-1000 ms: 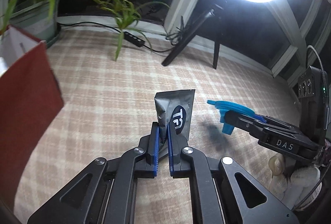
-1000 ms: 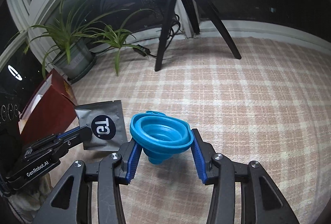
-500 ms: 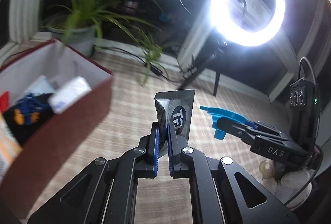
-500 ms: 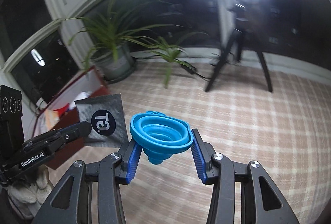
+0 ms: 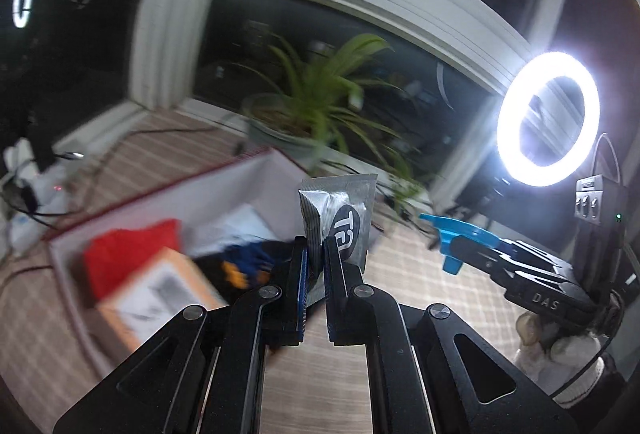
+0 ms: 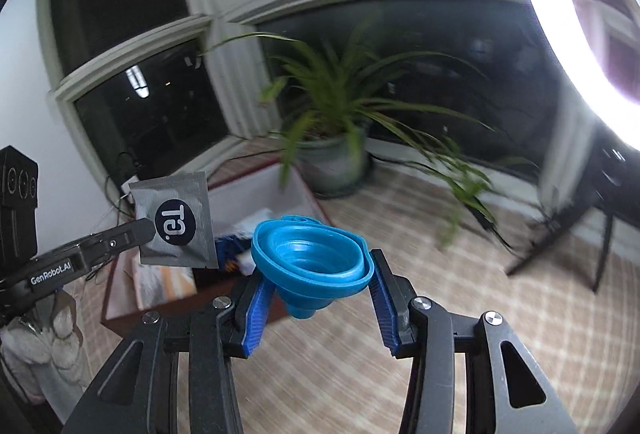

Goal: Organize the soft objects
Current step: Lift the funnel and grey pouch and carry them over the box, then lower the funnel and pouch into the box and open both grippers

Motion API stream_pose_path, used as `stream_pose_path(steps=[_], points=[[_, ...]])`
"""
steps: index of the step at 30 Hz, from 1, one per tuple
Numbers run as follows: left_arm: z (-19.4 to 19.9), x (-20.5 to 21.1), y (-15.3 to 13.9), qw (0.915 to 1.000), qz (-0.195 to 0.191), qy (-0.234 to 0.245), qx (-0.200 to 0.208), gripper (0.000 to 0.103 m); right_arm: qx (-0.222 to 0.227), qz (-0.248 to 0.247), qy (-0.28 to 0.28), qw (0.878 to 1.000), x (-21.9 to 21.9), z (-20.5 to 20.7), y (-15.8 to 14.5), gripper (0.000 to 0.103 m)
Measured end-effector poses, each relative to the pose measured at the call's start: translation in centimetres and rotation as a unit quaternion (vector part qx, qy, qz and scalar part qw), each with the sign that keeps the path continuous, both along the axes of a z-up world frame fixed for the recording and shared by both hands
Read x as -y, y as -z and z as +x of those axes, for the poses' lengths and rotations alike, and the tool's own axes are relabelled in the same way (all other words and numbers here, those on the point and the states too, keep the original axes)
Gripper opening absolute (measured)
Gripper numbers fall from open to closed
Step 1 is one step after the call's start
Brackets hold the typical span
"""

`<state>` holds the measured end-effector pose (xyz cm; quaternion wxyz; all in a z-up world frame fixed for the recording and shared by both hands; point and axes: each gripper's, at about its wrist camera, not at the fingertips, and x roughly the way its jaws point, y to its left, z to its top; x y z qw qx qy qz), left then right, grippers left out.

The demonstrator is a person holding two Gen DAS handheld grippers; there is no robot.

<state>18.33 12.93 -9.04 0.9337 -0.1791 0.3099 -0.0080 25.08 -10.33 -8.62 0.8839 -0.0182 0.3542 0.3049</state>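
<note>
While both hands are hanging above the checked floor, I am gripping a grey sachet in the left tongs, whose pads are pinched tight on its lower edge so that it is standing upright with its dark round logo facing right. My right tongs are clamping a blue funnel by its rim, mouth up and spout pointing down between the blue pads. Seen from the right wrist, the sachet is sitting just left of the funnel, apart from it. Beyond both, a red box with a white lining is lying open on the floor, holding a red item, an orange packet and something dark and blue, all blurred. Behind the box a potted plant is standing by the dark window, and a ring light is glaring at right.
</note>
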Motion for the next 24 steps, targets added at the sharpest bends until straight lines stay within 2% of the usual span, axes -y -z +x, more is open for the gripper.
stream_pose_path(steps=[6, 12, 18, 24], points=[[-0.1, -3.6, -0.4, 0.999, 0.018, -0.041, 0.002, 0.006, 0.021, -0.018, -0.041, 0.999, -5.6, 0.9, -0.7, 0.042], [1.0, -5.7, 0.0, 0.9976, 0.03, -0.061, -0.012, 0.006, 0.017, -0.033, -0.067, 0.997, -10.1, 2.3, -0.1, 0.042], [2.3, -6.5, 0.7, 0.9965, 0.041, -0.062, -0.039, 0.006, 0.003, -0.057, -0.079, 0.995, -12.8, 3.6, 2.1, 0.042], [3.5, -7.0, 1.1, 0.9952, 0.047, -0.067, -0.053, 0.007, -0.021, -0.06, -0.086, 0.994, -14.3, 5.2, 3.2, 0.046]])
